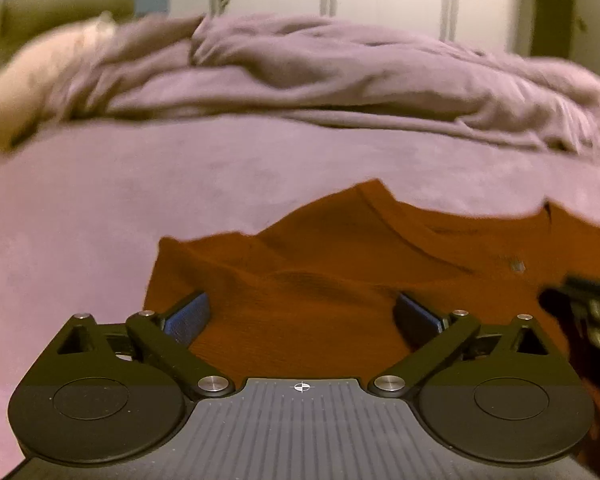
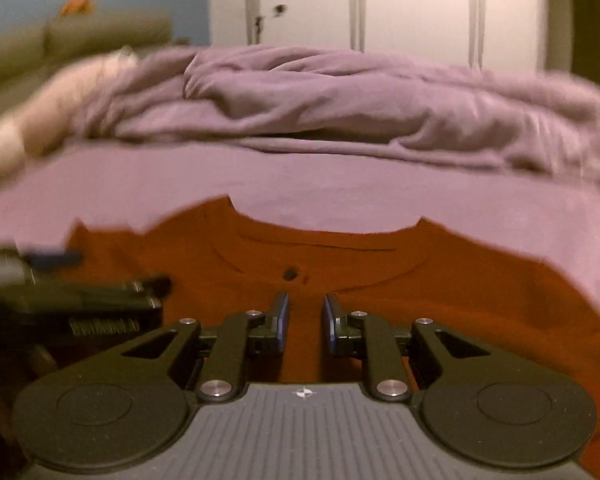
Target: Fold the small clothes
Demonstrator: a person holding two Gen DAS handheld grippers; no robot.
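Rust-orange knit top (image 2: 440, 292), small, spread flat on mauve-pink fleece bed cover (image 2: 300, 184), neckline towards the far side; curved collar seam and one dark button (image 2: 290, 273) at the front placket visible in the right wrist view. Same garment (image 1: 300, 280) in the left wrist view: near left corner by the left pad, a shallow ridge of cloth across the middle, a faint dark mark near the neck, too blurred to read.

Left black two-finger gripper (image 1: 302, 314) low over the near part of the top, blue pads (image 1: 190, 314) spread wide, nothing between them. Right black two-finger gripper (image 2: 304, 320) just short of the button, blue pads (image 2: 282, 318) drawn narrow with a clear gap, cloth seen through the gap but not pinched. Each tool visible at the edge of the other's view: right one (image 1: 588, 312) at the right margin, left one (image 2: 80, 300) at the left margin with a white printed label on its black body, letters smeared, unreadable.

Beyond the top, bare bed cover, then a rumpled mauve blanket (image 2: 340, 96) heaped across the far side. Cream fluffy bundle (image 2: 40, 120) at far left, blurred. Behind, olive-green sofa back (image 2: 80, 36) with a small orange object (image 2: 76, 4) on top, blue wall, white wardrobe doors (image 2: 412, 4) with long vertical handles
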